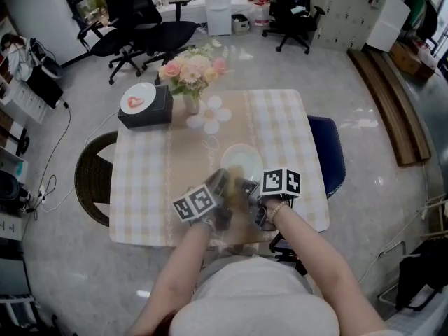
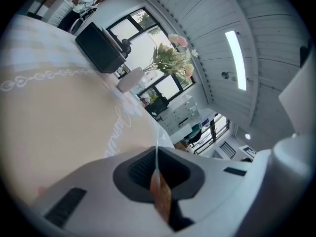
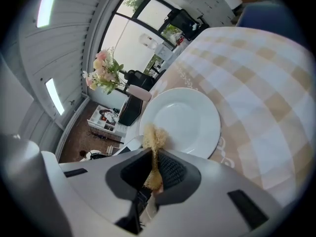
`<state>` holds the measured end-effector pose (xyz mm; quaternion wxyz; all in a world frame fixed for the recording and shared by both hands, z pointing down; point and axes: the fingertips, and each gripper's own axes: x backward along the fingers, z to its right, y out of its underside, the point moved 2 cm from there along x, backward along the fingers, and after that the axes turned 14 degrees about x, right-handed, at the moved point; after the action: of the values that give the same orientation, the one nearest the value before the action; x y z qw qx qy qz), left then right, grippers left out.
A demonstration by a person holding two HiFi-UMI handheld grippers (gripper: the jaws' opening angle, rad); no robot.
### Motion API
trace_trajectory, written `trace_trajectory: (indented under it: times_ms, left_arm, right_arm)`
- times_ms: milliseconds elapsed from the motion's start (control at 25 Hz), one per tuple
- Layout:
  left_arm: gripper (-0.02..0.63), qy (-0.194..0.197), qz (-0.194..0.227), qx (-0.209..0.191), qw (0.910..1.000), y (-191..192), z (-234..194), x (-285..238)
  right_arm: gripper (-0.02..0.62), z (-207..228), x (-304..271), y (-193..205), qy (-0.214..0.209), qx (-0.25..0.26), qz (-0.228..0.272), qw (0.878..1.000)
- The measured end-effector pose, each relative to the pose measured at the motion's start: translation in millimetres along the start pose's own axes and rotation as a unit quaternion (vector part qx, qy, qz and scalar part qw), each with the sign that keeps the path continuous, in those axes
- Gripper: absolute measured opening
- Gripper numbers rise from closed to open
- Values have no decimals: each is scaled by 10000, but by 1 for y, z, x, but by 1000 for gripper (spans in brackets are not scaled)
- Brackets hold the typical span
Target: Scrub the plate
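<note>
A white plate lies empty on the beige runner of the checked tablecloth, just beyond both grippers. My right gripper is shut on a straw-coloured fibrous scrubber, whose tuft sticks out at the plate's near rim. My left gripper sits close beside it on the left. It is shut on a thin clear sheet with an orange-brown part; what this is I cannot tell. The plate is outside the left gripper view.
A black box with a small white dish on it stands at the table's far left. Beside it are a vase of flowers and several small white discs. A blue chair stands to the right, a wicker chair to the left.
</note>
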<state>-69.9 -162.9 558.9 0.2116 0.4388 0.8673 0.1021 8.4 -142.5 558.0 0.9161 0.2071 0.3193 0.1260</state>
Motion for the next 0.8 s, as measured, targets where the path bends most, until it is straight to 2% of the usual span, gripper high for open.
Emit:
trace_trajectory:
  times_ms: [200, 440, 800]
  left_arm:
    - [21, -5, -25, -16, 10000, 0, 1, 0]
    - [21, 0, -26, -27, 10000, 1, 1, -1]
    - [21, 26, -51, -29, 10000, 0, 1, 0]
  right_arm:
    - [43, 5, 4, 2, 169, 505, -213, 9984]
    - [43, 16, 12, 6, 364, 800, -464, 9950]
    - [43, 35, 25, 6, 991, 1665, -804, 9777]
